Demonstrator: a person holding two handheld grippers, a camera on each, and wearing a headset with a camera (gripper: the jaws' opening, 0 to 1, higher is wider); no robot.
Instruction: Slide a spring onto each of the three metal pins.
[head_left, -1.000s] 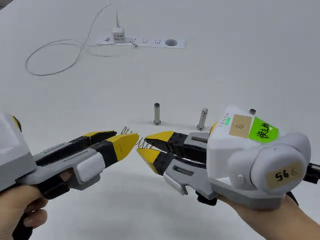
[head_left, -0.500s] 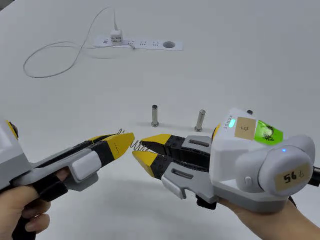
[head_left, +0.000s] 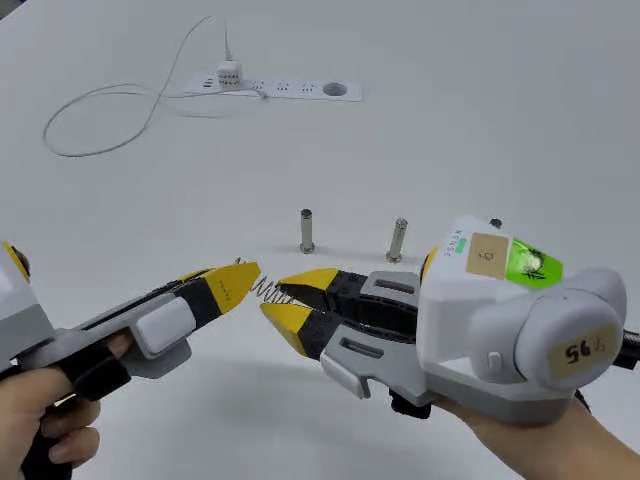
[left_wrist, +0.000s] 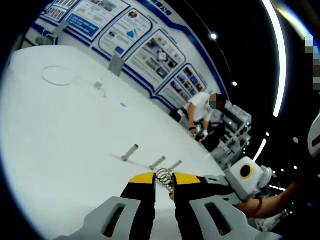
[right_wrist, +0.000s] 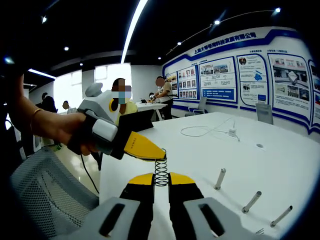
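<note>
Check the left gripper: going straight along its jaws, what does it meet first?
Past the spring held in the left gripper, it would likely meet the right gripper head-on. The gap looks tiny, though depth is unclear.

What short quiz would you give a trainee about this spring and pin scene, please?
1. What do the left claw and the right claw grip together, one at each end?
2. How many metal pins stand on the table: A two, B three, C four?
3. True or false: every pin is bare.
Key: 1 a spring; 2 B; 3 true.
</note>
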